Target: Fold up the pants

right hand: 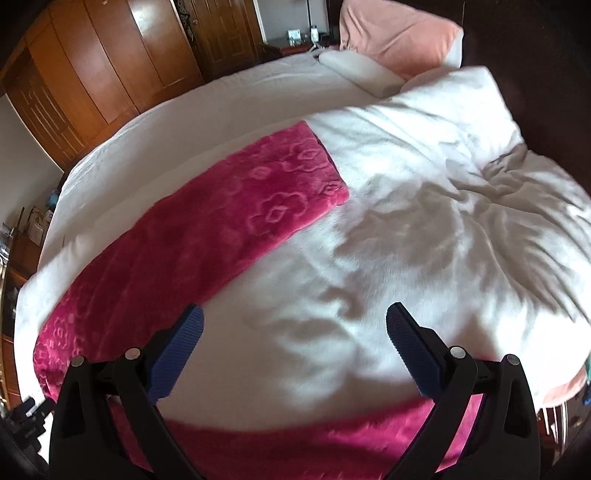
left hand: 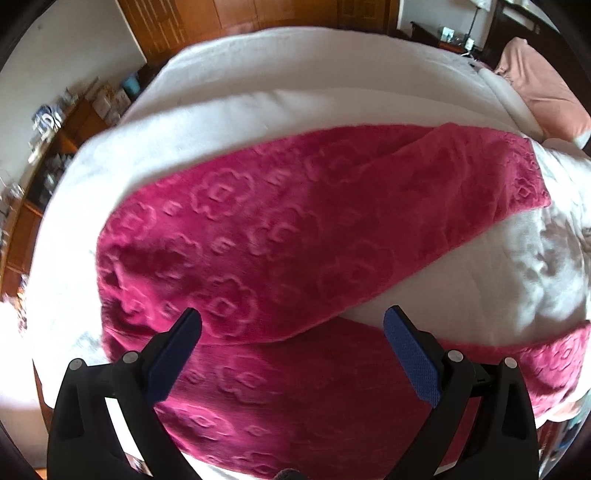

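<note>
One pink pillow (right hand: 399,33) beyond pants (right hand: 207,229).

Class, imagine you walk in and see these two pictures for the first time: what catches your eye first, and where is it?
The bright pink embossed pants jump out first, spread with legs apart across the white quilt on the bed. Next come the blue-padded grippers at the bottom of each view, the left gripper open over the pants' upper part and the right gripper open over the bare quilt between the legs. A salmon-pink pillow sits at the head of the bed.
</note>
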Action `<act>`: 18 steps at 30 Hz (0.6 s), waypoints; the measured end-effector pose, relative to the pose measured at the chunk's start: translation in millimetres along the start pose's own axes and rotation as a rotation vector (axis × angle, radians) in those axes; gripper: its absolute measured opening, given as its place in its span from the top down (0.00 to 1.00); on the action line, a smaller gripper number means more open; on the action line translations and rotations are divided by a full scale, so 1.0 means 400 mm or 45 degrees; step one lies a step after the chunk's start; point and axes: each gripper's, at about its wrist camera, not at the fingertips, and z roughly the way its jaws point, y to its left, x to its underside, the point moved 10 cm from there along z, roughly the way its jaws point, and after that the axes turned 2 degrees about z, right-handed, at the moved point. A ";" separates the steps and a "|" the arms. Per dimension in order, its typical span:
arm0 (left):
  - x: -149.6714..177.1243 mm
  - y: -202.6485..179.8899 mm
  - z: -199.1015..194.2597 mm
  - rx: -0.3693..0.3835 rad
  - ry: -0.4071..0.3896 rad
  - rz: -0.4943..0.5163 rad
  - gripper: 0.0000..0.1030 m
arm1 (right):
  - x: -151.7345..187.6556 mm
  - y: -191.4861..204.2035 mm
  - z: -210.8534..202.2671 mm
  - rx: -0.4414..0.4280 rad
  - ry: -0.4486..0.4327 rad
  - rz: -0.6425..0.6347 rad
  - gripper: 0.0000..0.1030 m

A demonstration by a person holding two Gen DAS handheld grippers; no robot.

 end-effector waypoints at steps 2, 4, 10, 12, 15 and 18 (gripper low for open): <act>0.002 -0.026 0.035 0.017 0.042 -0.029 0.05 | -0.031 -0.030 0.056 -0.026 0.031 0.029 0.08; 0.000 -0.052 0.071 0.024 0.072 -0.047 0.05 | -0.065 -0.064 0.119 -0.043 0.067 0.057 0.15; -0.019 -0.099 0.147 0.009 0.124 -0.067 0.05 | -0.151 -0.132 0.271 -0.083 0.150 0.137 0.21; -0.024 -0.107 0.170 -0.003 0.134 -0.067 0.05 | -0.173 -0.141 0.308 -0.096 0.164 0.147 0.21; -0.021 -0.109 0.192 -0.013 0.153 -0.076 0.05 | -0.206 -0.160 0.376 -0.118 0.201 0.206 0.21; -0.008 -0.106 0.220 -0.011 0.196 -0.115 0.05 | -0.231 -0.181 0.433 -0.171 0.239 0.323 0.21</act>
